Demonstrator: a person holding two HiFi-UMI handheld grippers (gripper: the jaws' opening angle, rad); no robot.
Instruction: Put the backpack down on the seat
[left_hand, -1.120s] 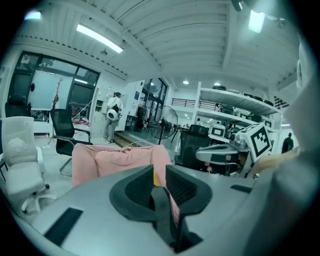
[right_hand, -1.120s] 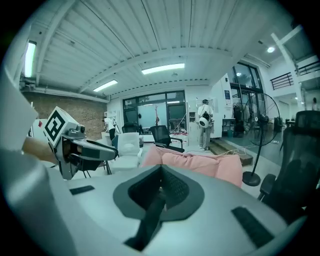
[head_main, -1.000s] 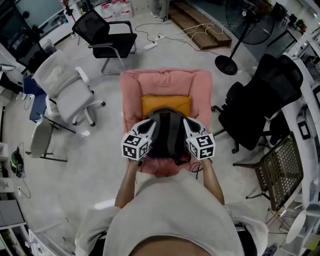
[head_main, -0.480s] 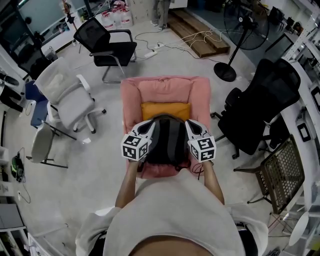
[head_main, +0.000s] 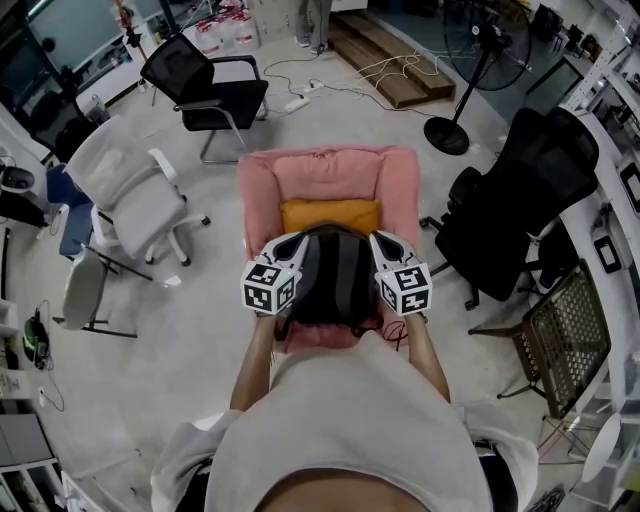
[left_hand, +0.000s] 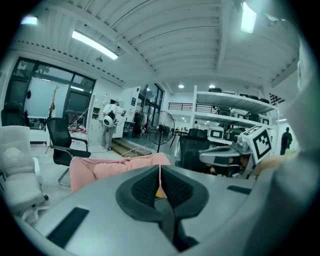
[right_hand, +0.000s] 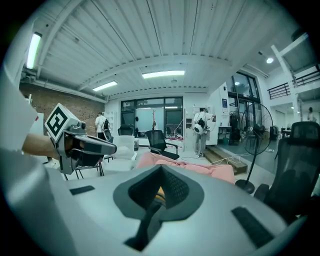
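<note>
Over pink seat (head_main: 330, 172): left tongs (head_main: 289, 244), right tongs (head_main: 379, 241) closed, flanking backpack (head_main: 335, 278)

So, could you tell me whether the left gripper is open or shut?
Shut: the left gripper shows its pads pressed together, with nothing visible between them.

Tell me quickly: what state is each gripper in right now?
Left gripper: closed, nothing visible between its jaws.
Right gripper: closed, nothing visible between its jaws.
</note>
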